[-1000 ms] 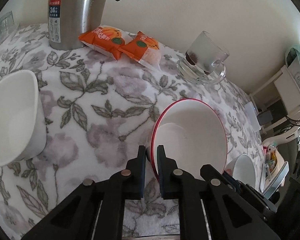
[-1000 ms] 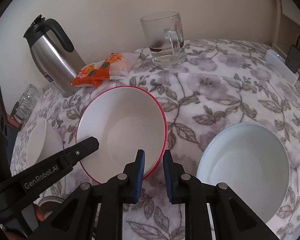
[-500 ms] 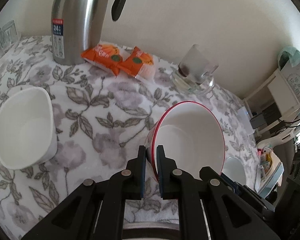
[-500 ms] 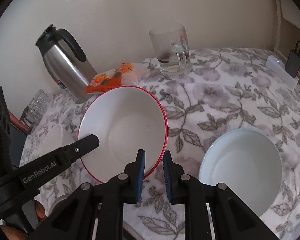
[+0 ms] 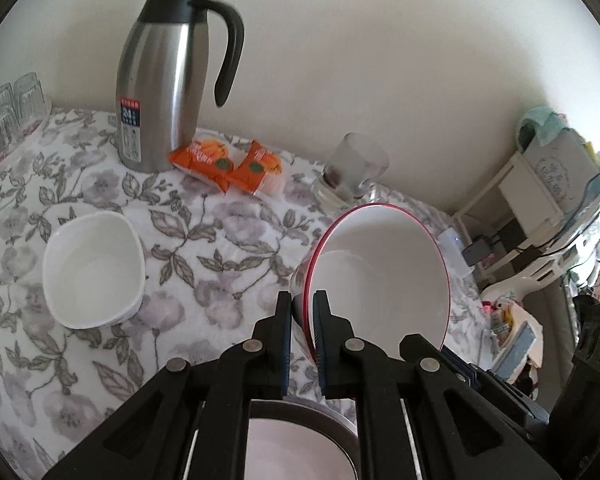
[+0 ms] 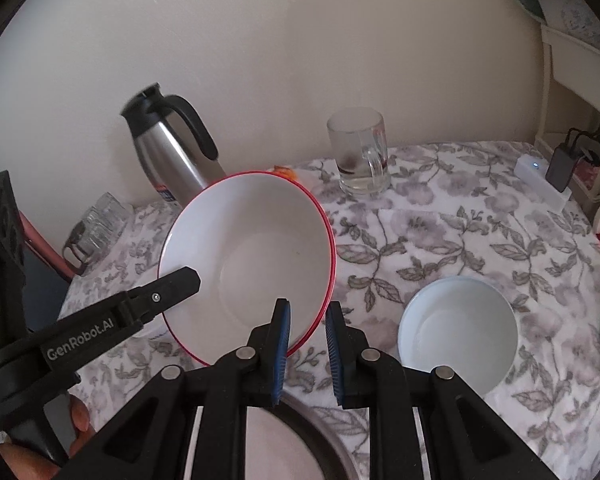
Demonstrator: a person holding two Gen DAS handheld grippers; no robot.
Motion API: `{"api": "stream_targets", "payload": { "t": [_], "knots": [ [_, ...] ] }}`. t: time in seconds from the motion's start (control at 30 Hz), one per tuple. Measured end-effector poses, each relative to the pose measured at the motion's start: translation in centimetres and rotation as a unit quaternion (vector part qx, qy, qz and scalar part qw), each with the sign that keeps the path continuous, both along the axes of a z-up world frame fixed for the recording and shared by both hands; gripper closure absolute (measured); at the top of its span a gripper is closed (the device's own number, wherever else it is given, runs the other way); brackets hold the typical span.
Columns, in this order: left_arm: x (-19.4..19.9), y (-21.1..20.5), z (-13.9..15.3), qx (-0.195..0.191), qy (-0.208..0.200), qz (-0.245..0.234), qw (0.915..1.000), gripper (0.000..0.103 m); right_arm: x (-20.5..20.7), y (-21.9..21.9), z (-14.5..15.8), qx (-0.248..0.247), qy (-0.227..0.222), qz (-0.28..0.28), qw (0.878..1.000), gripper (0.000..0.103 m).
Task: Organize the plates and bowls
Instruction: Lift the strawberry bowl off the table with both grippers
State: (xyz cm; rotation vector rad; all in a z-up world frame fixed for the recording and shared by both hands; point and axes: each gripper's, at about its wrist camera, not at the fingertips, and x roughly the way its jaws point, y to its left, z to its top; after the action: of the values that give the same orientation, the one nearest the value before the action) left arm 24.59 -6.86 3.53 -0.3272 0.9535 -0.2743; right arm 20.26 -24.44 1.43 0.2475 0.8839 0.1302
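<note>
A white bowl with a red rim (image 5: 384, 280) hangs tilted above the floral tablecloth, held from both sides. My left gripper (image 5: 302, 312) is shut on its left rim. In the right wrist view the same red-rimmed bowl (image 6: 256, 256) has my right gripper (image 6: 308, 322) shut on its near right rim, and one left gripper finger (image 6: 176, 284) reaches over its left edge. A square white bowl (image 5: 92, 272) rests on the cloth to the left. A round pale-blue bowl (image 6: 458, 320) sits on the right. Below the grippers lies a grey-rimmed dish (image 5: 324, 412).
Against the back wall stand a steel thermos jug (image 5: 160, 92), two orange snack packs (image 5: 228, 164) and a glass mug (image 6: 358, 156). Small glasses (image 5: 12, 100) sit on a tray far left. A white box and charger (image 6: 544, 176) lie far right. A person's fingers (image 6: 76, 420) show bottom left.
Both grippers have risen with the red-rimmed bowl, so the table looks farther off. The grey-rimmed dish has come into view beneath them. Both grips are unchanged.
</note>
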Motion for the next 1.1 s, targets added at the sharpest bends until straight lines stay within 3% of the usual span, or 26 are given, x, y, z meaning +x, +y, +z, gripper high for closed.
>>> {"api": "stream_targets", "payload": {
  "t": [0.33,0.53,1.1],
  "knots": [
    [-4.1,0.4,4.2,0.023,-0.047,0.001,0.9987,0.093,-4.3,0.8,3.6,0.011,-0.038,0.002,0.999,0.084],
    [-6.3,1.4,4.8,0.006,-0.049,0.0,0.9988,0.093,-6.9,1.1,4.1,0.02,-0.046,0.005,0.999,0.084],
    [-10.8,2.5,4.5,0.016,-0.054,0.007,0.9984,0.091,-10.4,1.9,3.0,0.034,-0.035,0.016,0.999,0.084]
  ]
}}
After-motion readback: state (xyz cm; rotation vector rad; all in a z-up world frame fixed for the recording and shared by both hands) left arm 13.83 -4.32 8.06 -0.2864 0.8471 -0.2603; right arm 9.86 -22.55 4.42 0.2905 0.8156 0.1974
